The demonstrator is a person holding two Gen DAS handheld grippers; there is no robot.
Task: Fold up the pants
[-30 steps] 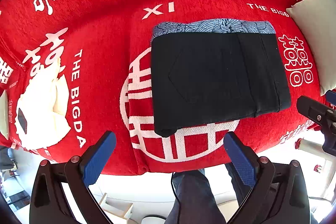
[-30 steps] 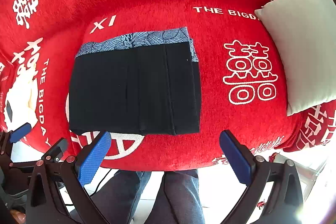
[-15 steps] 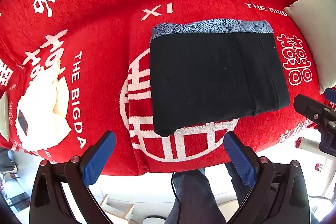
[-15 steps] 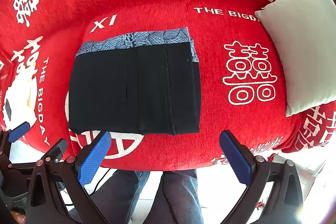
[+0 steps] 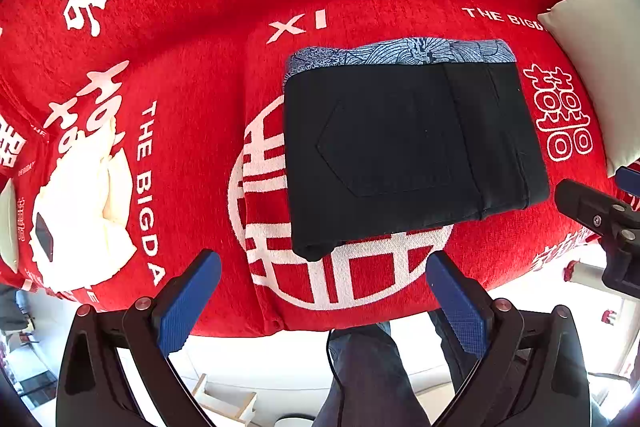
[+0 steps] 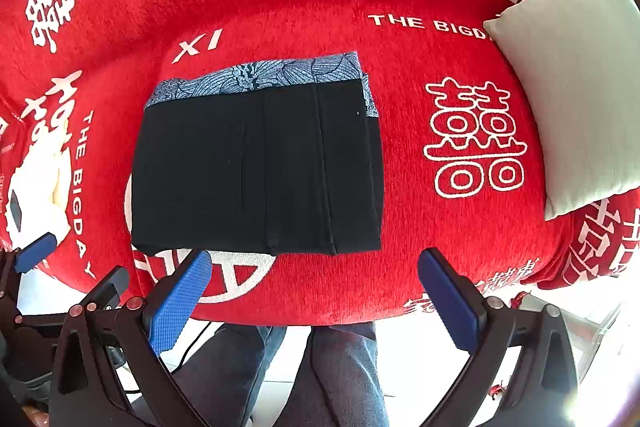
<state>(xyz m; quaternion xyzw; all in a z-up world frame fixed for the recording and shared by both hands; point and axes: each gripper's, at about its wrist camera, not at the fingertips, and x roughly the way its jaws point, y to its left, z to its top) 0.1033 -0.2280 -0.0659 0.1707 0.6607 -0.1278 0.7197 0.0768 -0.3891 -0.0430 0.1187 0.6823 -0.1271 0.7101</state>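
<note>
Black pants [image 5: 408, 151] lay folded into a neat rectangle at 12 o'clock on the red blanket [image 5: 192, 75], blue lining showing. I held left gripper [image 5: 324, 303] and right gripper [image 6: 316, 299] fingers apart, empty. Layers underneath hidden.

From where I sit, both claws hang spread wide off the near edge of the red blanket [image 5: 192, 75], nothing between their pads. The folded black pants [image 5: 404, 151] lie flat in the middle and are the only low bump ahead of the left claw [image 5: 324, 301]. Left of them I see bare red cloth up to a white fluffy item [image 5: 76, 211] near the edge. Ahead of the right claw [image 6: 316, 291], open blanket runs between the pants' right edge and the pale cushion [image 6: 576, 95], which blocks the far right side.
</note>
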